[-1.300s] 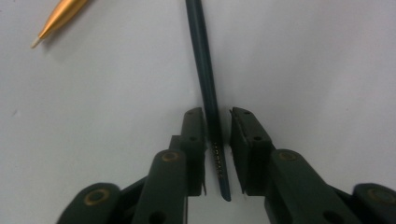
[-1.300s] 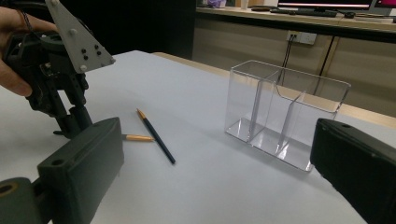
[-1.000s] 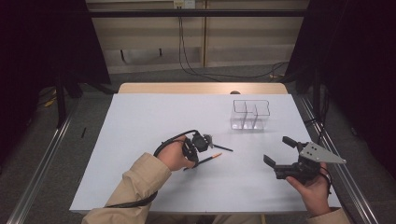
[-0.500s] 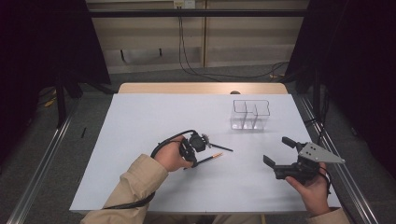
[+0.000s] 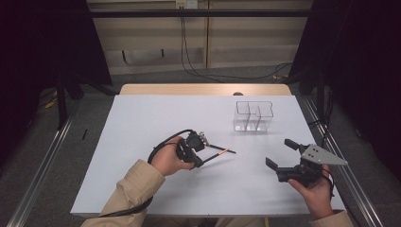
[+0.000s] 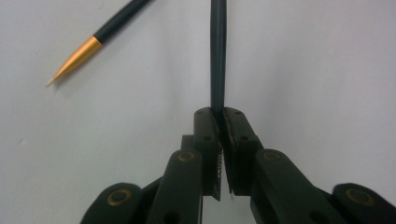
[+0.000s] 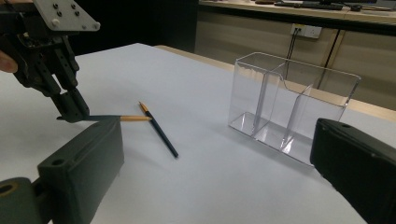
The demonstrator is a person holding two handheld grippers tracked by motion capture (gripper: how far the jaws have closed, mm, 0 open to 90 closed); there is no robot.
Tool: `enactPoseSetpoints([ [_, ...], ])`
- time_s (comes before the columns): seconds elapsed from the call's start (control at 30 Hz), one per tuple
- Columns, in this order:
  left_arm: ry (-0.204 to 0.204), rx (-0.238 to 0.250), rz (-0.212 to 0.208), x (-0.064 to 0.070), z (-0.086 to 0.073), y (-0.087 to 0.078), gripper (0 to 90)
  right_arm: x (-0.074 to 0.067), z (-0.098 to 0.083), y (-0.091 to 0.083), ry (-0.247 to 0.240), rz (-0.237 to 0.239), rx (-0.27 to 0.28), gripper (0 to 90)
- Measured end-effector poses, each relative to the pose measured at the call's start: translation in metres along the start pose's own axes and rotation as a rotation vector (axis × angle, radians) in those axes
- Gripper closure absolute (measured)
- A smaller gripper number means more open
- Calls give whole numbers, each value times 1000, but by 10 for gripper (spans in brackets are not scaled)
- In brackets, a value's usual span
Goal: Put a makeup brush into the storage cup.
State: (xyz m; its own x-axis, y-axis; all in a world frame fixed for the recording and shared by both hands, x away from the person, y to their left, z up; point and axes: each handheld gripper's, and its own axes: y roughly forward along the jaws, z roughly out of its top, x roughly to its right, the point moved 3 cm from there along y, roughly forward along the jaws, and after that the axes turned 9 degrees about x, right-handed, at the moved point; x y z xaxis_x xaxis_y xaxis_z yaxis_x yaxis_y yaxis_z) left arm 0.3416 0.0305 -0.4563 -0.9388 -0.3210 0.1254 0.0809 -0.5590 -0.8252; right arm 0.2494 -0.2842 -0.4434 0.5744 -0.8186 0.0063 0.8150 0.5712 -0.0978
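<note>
Left tongs [image 6: 219, 122] pinched one dark pencil [image 6: 217, 56] at centre frame, low over my worktop [image 5: 142, 123]; right tongs [image 5: 280, 155] hung spread, lower right. Pickup done, I judged; next, carrying it to the clear organizer [image 5: 254, 117], upper right.

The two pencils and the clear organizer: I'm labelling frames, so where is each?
Held pencil [image 6: 218, 56], left gripper view, mid shaft.
Loose pencil [image 7: 161, 133], right gripper view, dark shaft.
Clear organizer [image 5: 254, 124], high view, front wall.

White-topped table [image 5: 142, 123], grey floor [image 5: 94, 99], beige panelled wall [image 5: 246, 42]
</note>
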Motion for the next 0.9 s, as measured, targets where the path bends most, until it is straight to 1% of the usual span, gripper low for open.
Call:
enactPoseSetpoints([
  [0.03,-2,20,1,0,0,-1,849,0,0,0,0,0,0,23],
  [0.1,-27,69,-3,0,0,-3,849,0,0,0,0,0,-1,23],
  [0.17,-42,110,2,-1,1,-6,849,0,0,0,0,0,-1,23],
  [0.2,-32,124,-2,-2,1,-8,849,0,0,0,-1,0,-2,23],
  [0.27,-53,175,-3,-3,0,-11,849,0,0,0,0,0,-1,23],
  [0.3,-52,200,-1,-4,0,-12,849,0,0,0,0,1,-1,23],
  [0.33,-75,238,-1,-3,0,-13,849,0,0,0,0,1,-1,23],
  [0.37,-69,256,1,-4,-1,-14,849,0,0,0,0,1,-1,23],
  [0.4,-64,286,6,-4,-1,-15,849,0,0,0,-1,0,-2,23],
  [0.5,-98,378,7,-5,-3,-17,849,0,0,1,0,0,-2,23],
  [0.53,-107,403,12,-6,-4,-19,849,0,0,1,1,0,-1,23],
  [0.6,-122,453,7,-7,-6,-21,849,-1,0,1,1,2,-2,23],
  [0.63,-134,471,10,-8,-7,-21,849,-1,-1,1,1,2,-2,23],
  [0.7,-140,513,8,-9,-9,-23,849,-1,-1,1,1,3,-2,23],
  [0.77,-147,556,-16,-9,-11,-24,849,-1,-1,1,1,3,-2,23],
  [0.8,-151,575,-10,-9,-12,-24,848,-1,-1,1,1,2,-3,23],
  [0.83,-162,598,-25,-8,-13,-24,849,-1,-1,1,2,2,-4,23],
  [0.87,-161,615,-32,-8,-14,-25,849,-1,-1,1,2,1,-4,23],
  [0.9,-163,629,-28,-7,-14,-25,848,-1,-1,2,1,2,-3,23],
])
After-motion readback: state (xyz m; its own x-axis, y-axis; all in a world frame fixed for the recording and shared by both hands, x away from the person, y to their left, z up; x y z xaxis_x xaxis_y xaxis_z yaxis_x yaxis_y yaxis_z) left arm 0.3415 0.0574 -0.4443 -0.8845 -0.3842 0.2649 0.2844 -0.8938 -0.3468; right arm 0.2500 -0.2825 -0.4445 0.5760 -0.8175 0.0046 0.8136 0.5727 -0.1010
